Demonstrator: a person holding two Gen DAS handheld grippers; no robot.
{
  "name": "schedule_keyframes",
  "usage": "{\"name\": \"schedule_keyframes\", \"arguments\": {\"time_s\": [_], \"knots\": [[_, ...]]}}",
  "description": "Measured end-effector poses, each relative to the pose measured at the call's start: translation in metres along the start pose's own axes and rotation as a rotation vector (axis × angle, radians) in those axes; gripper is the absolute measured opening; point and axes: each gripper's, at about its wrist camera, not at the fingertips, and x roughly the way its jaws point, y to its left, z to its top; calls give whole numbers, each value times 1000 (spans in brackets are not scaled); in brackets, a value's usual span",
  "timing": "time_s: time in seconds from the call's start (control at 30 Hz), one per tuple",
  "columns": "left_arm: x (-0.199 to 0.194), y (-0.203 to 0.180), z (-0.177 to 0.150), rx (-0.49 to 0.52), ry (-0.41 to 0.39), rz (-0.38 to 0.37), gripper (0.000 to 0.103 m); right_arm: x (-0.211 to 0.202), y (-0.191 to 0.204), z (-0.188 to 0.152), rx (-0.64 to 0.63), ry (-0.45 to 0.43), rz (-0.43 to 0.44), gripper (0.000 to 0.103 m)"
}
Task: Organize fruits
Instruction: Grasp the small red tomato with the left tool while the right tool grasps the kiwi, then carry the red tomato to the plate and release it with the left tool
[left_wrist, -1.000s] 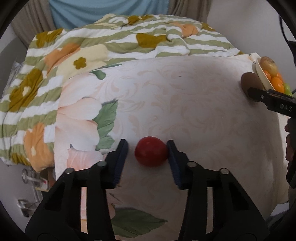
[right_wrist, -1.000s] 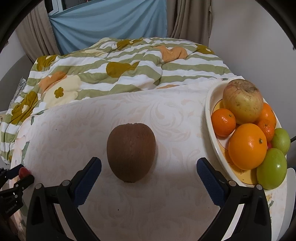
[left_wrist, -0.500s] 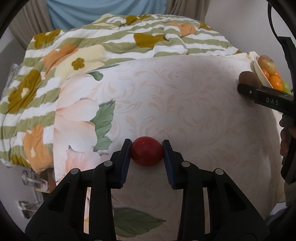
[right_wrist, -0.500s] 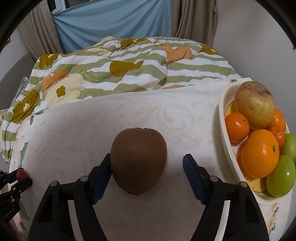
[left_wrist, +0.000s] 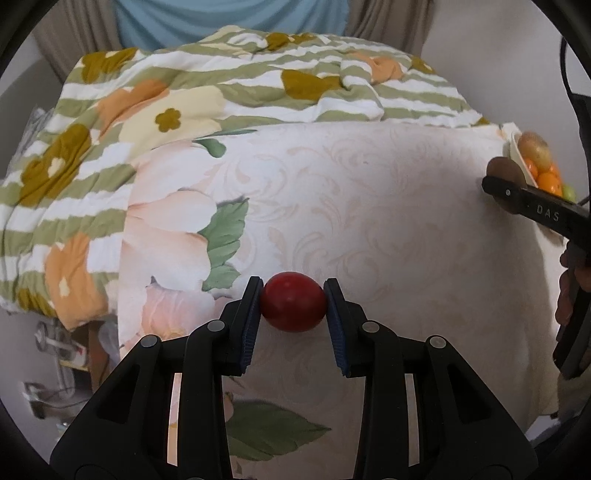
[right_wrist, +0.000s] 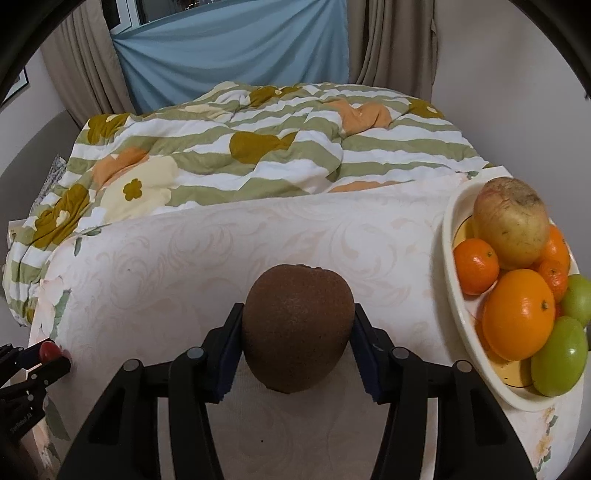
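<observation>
Across the pale, scroll-patterned surface (right_wrist: 184, 258) with the striped quilt (right_wrist: 258, 155) heaped behind it, the thing that matters is the cream bowl (right_wrist: 448, 236) at the right edge, already piled with an apple, oranges and green fruit. It lies just to the right of the right gripper (right_wrist: 297, 341), so that hand is much the nearer one, and I judge its next move to be a lift and a short carry sideways over the rim. Its fingers have just been closing and now press both flanks of the brown kiwi (right_wrist: 297, 328), whose long axis runs away from the camera; the fruit's underside is hidden. Well to the left, the left gripper (left_wrist: 293, 306) has its fingers shut tight on the small red fruit (left_wrist: 293, 306), low against the surface. Whether either fruit is lifted clear I cannot tell, and the bowl's far side is cut off.
</observation>
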Motion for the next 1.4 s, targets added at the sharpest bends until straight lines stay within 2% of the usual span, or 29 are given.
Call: {"name": "schedule_keyframes", "arguments": {"time_s": [0.37,0.7,1.0,1.2,1.4], "knots": [[-38,-11,15,34,-83,0,41,-49,-8,3,19,-69,-3,50],[-71,-48,41,95,-158,-54,41,-107,-39,0,75,-109,-41,50],[-93,-118,64,140,-217,-80,41,-138,-94,0,87,-133,-37,50],[-93,-188,79,107,-238,-120,41,-145,-137,5,40,-142,-14,50],[-84,-253,90,132,-252,-146,41,-144,-178,11,12,-146,17,50]]}}
